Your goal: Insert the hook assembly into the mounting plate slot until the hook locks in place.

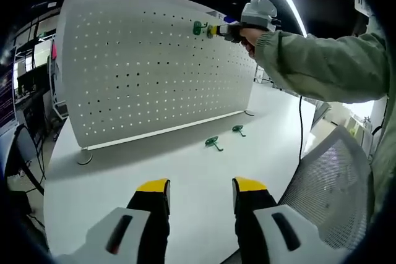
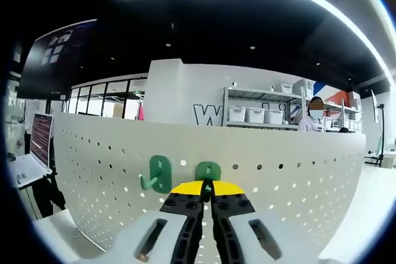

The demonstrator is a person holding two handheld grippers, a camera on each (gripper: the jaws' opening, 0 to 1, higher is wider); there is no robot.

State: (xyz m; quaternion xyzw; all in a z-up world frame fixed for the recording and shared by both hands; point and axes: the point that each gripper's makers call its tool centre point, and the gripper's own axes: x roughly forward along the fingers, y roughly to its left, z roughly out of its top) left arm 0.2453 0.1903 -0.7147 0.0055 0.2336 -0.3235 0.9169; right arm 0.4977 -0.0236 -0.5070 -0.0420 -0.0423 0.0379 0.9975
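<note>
A white pegboard (image 1: 142, 66) stands upright on the white table (image 1: 124, 177). High on its face, my right gripper (image 2: 208, 188) is shut on a green hook (image 2: 208, 171), pressing it against the board (image 2: 297, 177). A second green hook (image 2: 158, 174) hangs on the board just left of it. The left gripper view shows that right gripper (image 1: 213, 30), held by a hand in a green sleeve, with a green hook (image 1: 198, 28) at its tips. Two more green hooks (image 1: 213, 143) (image 1: 237, 130) lie on the table below the board. My left gripper (image 1: 201, 190) is open and empty over the table's near part.
A mesh chair back (image 1: 334, 183) stands at the table's right edge. A cable (image 1: 301, 128) hangs down from the sleeve. Behind the board are shelves with white bins (image 2: 253, 114), a person (image 2: 308, 123), and a laptop (image 2: 37, 140) at the left.
</note>
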